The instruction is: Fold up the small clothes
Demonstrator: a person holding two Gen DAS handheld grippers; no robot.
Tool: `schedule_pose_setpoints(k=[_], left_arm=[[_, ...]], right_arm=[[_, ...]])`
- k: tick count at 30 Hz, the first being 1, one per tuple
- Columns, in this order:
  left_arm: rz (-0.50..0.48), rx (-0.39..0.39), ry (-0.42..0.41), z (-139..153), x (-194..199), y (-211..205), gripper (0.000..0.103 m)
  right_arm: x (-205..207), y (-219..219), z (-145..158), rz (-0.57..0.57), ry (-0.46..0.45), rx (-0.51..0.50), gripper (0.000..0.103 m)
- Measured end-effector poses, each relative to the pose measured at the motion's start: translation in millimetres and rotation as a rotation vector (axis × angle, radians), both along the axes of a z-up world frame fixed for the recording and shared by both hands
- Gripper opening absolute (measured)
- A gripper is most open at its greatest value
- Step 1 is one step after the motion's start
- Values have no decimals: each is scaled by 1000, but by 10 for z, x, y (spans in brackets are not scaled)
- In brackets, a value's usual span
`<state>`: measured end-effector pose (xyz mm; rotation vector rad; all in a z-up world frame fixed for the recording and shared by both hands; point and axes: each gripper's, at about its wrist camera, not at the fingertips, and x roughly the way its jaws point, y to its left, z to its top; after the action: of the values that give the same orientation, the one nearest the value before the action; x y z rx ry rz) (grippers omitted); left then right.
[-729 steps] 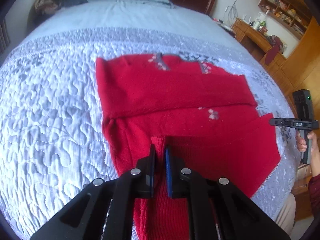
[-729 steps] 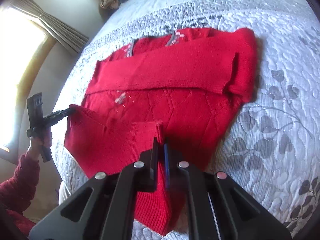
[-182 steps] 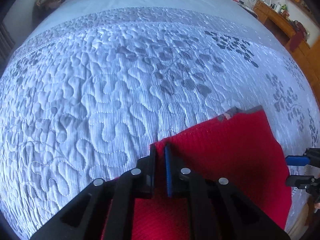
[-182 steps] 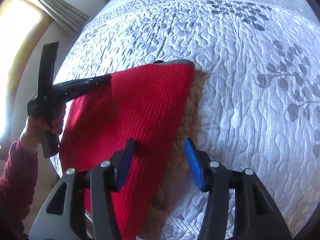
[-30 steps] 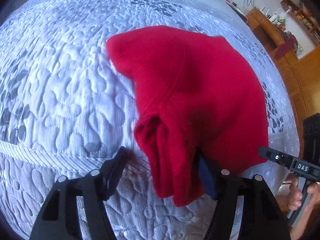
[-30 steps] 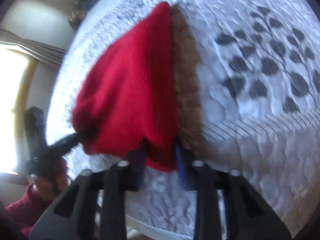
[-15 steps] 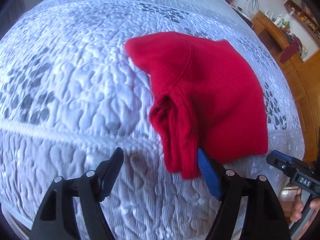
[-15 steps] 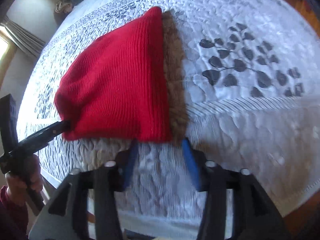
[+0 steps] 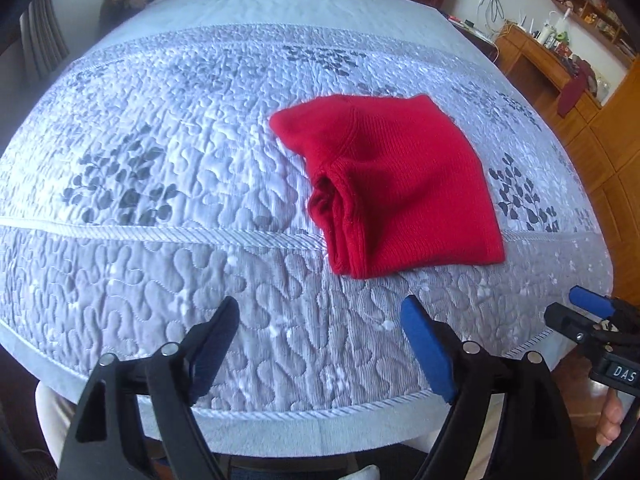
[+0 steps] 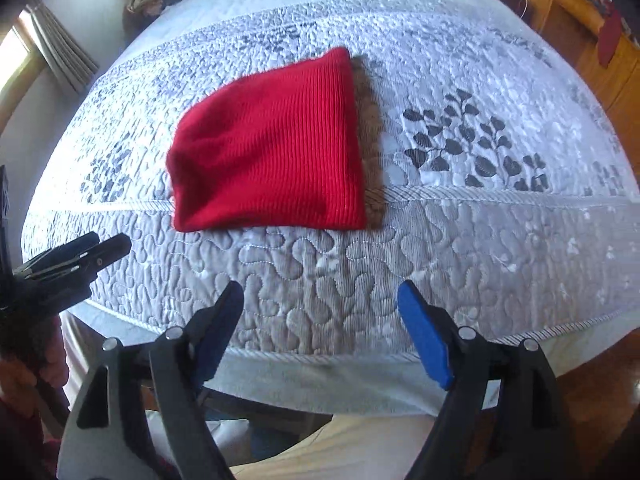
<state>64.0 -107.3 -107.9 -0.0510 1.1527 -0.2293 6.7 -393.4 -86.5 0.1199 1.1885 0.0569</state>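
Fingers [image 9: 426, 344] of both grippers (just opened wide, nothing between) hover near the folded red sweater [image 9: 396, 184]

Red sweater [image 9: 396, 184], earlier spread flat, now folded on bed [image 9: 160, 128]; both tongs, left [image 9: 320, 340] and right [image 10: 320, 320], just opening, released, pulled back clear.

Both wrist views face down, sharing quilted bed [image 9: 200, 160]

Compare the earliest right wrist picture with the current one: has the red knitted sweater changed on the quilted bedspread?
Yes. The red knitted sweater was spread wide then; now it lies as a compact folded bundle near the quilted bedspread's near edge.
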Motion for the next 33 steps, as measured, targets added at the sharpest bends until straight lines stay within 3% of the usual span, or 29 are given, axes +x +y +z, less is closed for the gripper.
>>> schedule_pose_setpoints(k=[5, 14, 33], left_arm=[[4, 55, -38, 141, -89, 64, 87], [10, 91, -35, 173, -179, 33, 89], [8, 119, -31, 127, -231, -42, 89]], right_arm=[[-92, 39, 185, -6, -47, -56, 85], [-165, 18, 295, -39, -83, -122, 88], [-200, 6, 248, -40, -78, -73, 90]])
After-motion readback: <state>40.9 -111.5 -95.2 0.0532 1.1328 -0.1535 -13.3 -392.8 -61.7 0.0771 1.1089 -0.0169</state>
